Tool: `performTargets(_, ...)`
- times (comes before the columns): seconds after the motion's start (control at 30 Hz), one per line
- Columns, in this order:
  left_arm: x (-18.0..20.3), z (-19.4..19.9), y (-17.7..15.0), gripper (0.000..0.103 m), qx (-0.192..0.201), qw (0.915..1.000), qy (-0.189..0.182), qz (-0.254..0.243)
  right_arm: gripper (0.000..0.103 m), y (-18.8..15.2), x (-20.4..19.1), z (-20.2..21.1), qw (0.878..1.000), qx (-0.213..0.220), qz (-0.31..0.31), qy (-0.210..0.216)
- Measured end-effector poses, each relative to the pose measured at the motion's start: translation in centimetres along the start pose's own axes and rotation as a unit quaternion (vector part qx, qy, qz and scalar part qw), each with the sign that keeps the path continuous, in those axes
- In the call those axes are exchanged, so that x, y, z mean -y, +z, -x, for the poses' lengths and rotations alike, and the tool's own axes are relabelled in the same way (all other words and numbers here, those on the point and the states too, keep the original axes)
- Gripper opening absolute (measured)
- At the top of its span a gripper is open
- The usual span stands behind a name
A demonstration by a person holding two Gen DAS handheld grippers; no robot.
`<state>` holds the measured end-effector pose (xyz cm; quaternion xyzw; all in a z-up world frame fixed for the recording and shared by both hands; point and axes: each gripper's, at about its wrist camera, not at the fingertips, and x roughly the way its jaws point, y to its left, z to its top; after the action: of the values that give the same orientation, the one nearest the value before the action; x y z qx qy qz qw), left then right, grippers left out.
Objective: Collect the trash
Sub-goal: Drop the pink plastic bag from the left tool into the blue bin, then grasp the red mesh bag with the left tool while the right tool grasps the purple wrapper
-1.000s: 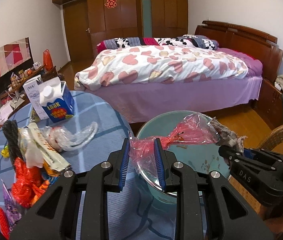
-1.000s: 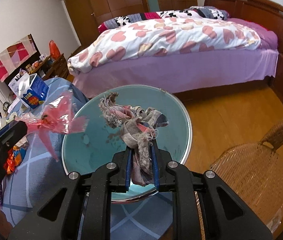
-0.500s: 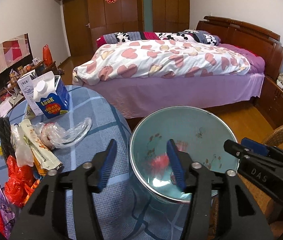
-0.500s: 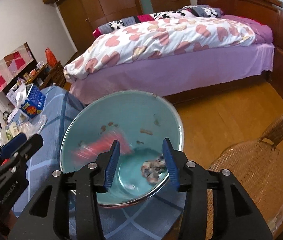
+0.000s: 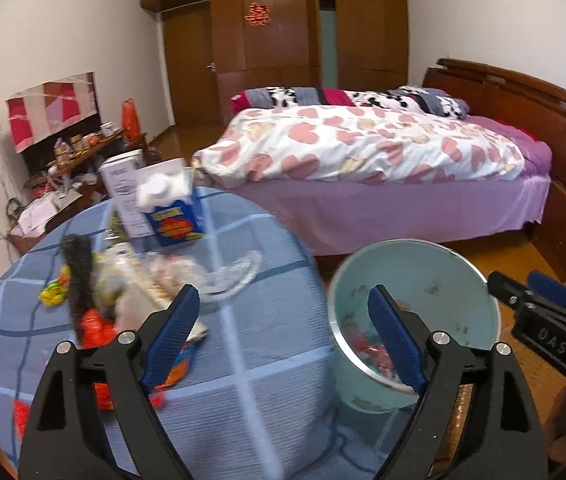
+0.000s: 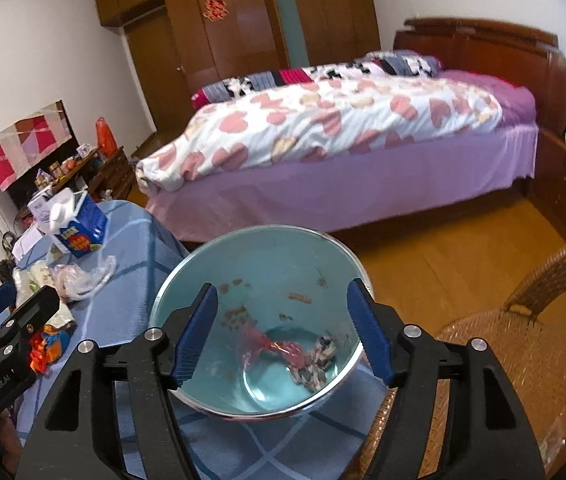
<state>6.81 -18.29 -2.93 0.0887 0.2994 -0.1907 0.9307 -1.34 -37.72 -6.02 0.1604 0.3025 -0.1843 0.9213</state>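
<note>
Trash (image 5: 131, 300) was heaped near the left edge of the surface (image 5: 251, 344), with a carton (image 5: 173, 216) toward the far edge and a clear bag (image 5: 231, 276) between them. A red wrapper (image 6: 271, 346) and a rag (image 6: 315, 360) were seen at the bottom of the bin (image 6: 259, 248), which stood just beside the right edge of the surface.

A miss was judged likely at the next pick: the heap was loose and tangled, so a wrapper could be dragged off the edge or only half caught. The bin, standing so close to both grippers, could be knocked by a careless swing, and light plastic could cling to a pad instead of dropping.

The left gripper (image 5: 283, 340) was held above the surface, tilted downward, its jaws opening and nothing between them. The right gripper (image 6: 283, 340) was held over the bin, tilted down into it, its jaws also opening and empty.
</note>
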Motion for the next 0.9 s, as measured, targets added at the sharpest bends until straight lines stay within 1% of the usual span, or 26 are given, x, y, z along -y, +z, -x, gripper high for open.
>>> performTargets(0.23, -4.3, 1.8, -1.1, 0.085, -0.001, 0.9991, 0.035, 0.022, 0.068, -1.3, -4.7, 0.8, 0.999, 0.009, 0.043, 0.026)
performTargets(0.5, -8.8, 3.5, -2.2, 0.085, -0.004, 0.9957, 0.081, 0.045, 0.068, -2.8, -9.0, 1.5, 0.996, 0.016, 0.070, 0.056)
performTargets(0.7, -11.8, 4.6, -3.3, 0.085, -0.012, 0.9915, 0.111, 0.066, 0.068, -3.5, -11.5, 1.7, 0.993, 0.011, 0.082, 0.079)
performTargets(0.9, -14.4, 5.3, -4.7, 0.085, -0.023, 0.9878, 0.132, 0.079, 0.068, -4.1, -13.6, 1.9, 0.991, 0.008, 0.090, 0.099)
